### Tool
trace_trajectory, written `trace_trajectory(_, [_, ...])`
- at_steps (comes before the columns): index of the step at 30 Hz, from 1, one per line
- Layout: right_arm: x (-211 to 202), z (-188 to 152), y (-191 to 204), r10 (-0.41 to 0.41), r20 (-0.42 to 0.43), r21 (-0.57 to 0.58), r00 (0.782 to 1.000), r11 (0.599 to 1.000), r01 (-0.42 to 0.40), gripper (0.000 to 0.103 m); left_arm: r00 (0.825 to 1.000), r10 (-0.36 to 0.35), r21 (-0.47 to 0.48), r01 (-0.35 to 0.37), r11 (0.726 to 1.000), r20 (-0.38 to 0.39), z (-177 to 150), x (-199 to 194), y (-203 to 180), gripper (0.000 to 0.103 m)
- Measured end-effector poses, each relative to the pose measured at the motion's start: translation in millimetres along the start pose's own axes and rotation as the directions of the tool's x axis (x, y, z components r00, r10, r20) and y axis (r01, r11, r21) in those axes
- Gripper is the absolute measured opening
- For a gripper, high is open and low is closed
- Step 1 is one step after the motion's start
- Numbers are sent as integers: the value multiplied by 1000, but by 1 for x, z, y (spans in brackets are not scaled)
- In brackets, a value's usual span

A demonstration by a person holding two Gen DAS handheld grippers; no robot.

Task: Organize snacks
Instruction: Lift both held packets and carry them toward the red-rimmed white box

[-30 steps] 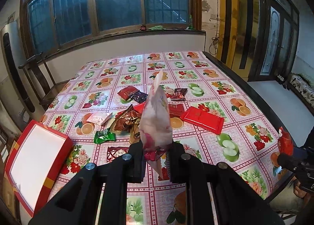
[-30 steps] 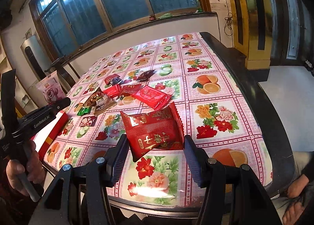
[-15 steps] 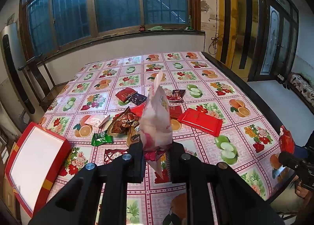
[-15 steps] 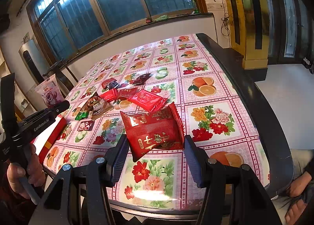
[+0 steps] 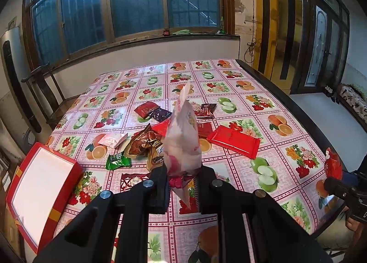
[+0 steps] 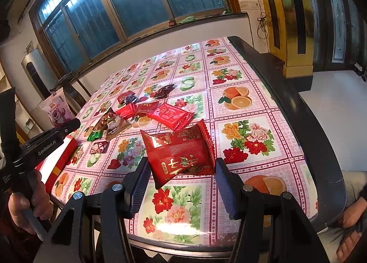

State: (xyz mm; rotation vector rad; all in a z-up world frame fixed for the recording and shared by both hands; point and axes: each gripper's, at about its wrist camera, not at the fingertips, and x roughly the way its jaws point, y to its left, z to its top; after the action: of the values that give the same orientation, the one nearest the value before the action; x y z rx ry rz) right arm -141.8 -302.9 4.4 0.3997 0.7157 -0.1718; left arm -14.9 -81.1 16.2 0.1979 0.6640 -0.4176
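With the left gripper (image 5: 182, 184) clamped on only the bottom edge of the upright pink pouch (image 5: 182, 146) and the right gripper (image 6: 181, 171) clamped across the red packet (image 6: 177, 151), both raised over the worktop (image 6: 252, 111), either slick wrapper might slip free.

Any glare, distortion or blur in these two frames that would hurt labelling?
Left wrist view: strong fisheye bending of the window frame; the white inside of the red box is blown out. Right wrist view: a glare patch on the tablecloth near the front edge; the red snack packet reads sharp, corners dark from vignetting.
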Motion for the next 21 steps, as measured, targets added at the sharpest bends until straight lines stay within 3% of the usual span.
trace_trajectory(11, [5,1,4,10,-10,-7,1000,1000,-10,60,1000,12,-13,-12,1000,12,0,-2,8,16])
trace_trajectory(21, [21,17,60,47,-29,-109,998,993,-50,60,991,112,-105,-105,989,69,-1,-26,77,16])
